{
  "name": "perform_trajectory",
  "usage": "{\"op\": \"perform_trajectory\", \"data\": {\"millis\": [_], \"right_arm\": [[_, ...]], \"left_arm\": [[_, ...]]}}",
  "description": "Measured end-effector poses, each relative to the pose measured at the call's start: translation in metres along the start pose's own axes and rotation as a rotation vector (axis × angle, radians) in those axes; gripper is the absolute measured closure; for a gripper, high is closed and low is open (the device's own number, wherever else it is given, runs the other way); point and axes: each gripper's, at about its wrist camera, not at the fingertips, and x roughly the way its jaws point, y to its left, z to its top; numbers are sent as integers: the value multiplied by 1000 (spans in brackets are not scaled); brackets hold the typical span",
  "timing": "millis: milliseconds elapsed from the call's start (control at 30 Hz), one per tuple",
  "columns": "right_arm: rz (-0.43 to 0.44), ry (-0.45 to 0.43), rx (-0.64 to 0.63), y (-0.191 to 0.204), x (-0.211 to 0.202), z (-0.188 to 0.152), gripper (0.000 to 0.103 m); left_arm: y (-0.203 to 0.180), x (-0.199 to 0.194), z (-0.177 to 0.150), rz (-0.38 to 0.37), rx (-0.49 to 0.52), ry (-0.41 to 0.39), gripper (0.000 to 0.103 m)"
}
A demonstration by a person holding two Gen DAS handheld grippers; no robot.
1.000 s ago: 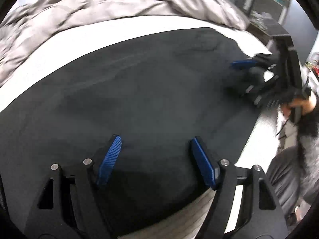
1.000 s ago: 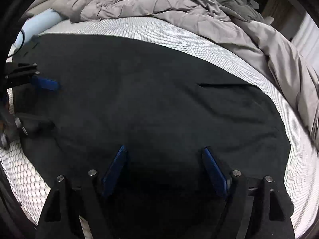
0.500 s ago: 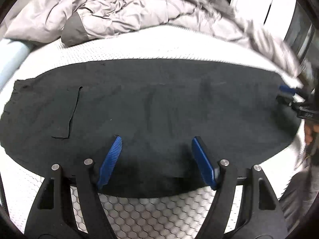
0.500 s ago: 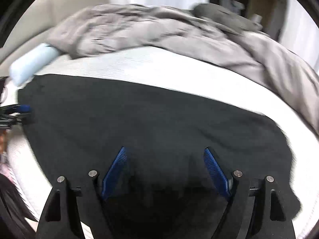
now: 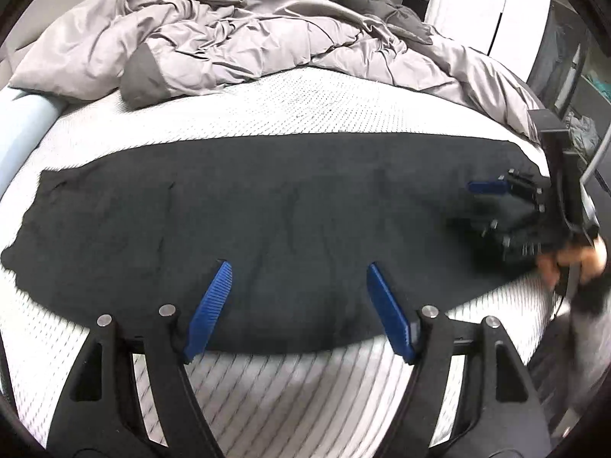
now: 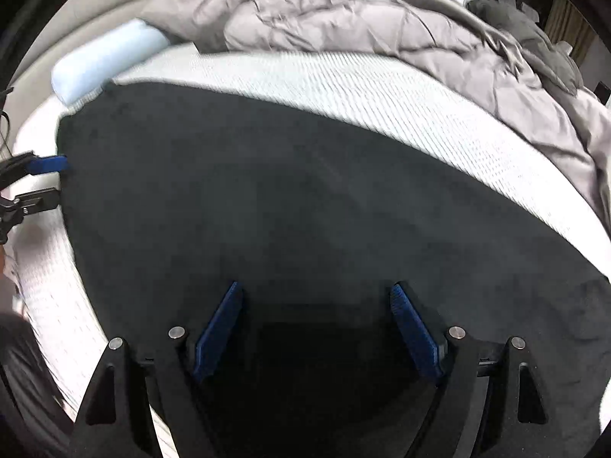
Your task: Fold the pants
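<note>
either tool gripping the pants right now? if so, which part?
Neither. The left tool and the right tool are both open above the black pants, which lie flat on the mattress; no fabric is pinched.

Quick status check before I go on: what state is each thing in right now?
Pants: spread flat on the mattress, not yet folded.
Left gripper: open, nothing between its fingers.
Right gripper: open over the pants, gripping nothing.
Duvet: crumpled at the far side.
Mattress: bare.

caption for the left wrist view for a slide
Open left gripper over black pants spread on the bed.
</note>
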Motion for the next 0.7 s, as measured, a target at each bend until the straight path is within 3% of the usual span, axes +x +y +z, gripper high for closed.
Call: {"op": "perform_trajectory", "data": {"millis": [133, 167, 233, 300, 500, 567, 700], "right_arm": [[50, 24, 13, 26, 31, 26, 21], [29, 41, -2, 42, 33, 22, 21], [-25, 57, -59, 51, 42, 23, 21], [-28, 76, -25, 34, 39, 21, 21], [-224, 113, 183, -51, 24, 3, 16], [-204, 86, 208, -49, 20, 8, 16], [-39, -18, 175, -2, 23, 32, 17]], "left_arm": [[-9, 48, 17, 23, 35, 110, 32], [-8, 60, 15, 51, 57, 146, 33], [-3, 61, 8, 43, 70, 137, 33], [8, 50, 0, 56, 67, 135, 33], [35, 20, -13, 98, -10, 87, 33], [31, 15, -4, 101, -25, 56, 33], [6, 29, 30, 77, 2, 5, 33]]}}
